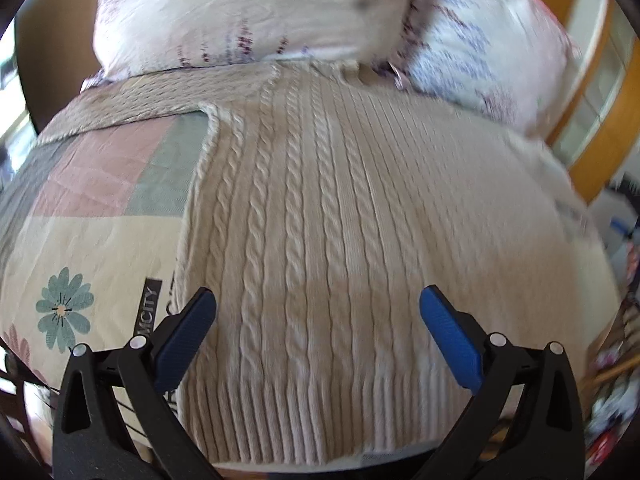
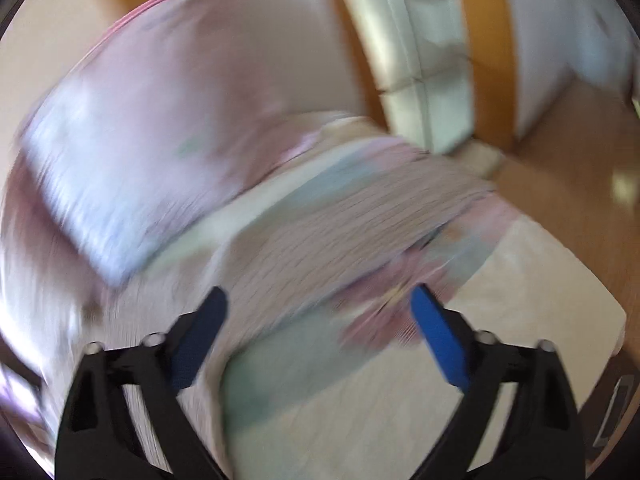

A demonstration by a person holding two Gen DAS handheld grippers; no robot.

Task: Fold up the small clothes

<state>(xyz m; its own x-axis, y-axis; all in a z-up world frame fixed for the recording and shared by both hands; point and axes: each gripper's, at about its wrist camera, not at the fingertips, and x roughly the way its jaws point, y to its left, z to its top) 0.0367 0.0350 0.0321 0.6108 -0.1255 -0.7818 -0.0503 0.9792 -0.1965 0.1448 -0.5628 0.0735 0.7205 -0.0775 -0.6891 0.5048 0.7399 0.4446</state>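
On the bed [image 1: 80,240], the sweater [image 1: 320,220] lies spread face up over the patchwork quilt, body toward me and its far end up against the pillows [image 1: 248,12]; one sleeve [image 1: 132,100] runs out flat to the left. My left gripper [image 1: 318,308] hangs just above the lower body of the knit, jaws spread wide, holding nothing. My right gripper [image 2: 318,304] is likewise spread and empty, over the sweater's right side, where the other sleeve [image 2: 360,208] stretches toward the bed's edge; that view is heavily blurred, so I cannot tell exactly how close the fingers are to the cloth. I judge no fold has been made yet: this looks like the start, with both tools lining up for a first grasp. Next I would need each gripper at a sleeve or side edge, low enough to pinch a single layer of this thick, stretchy knit without catching the quilt beneath.
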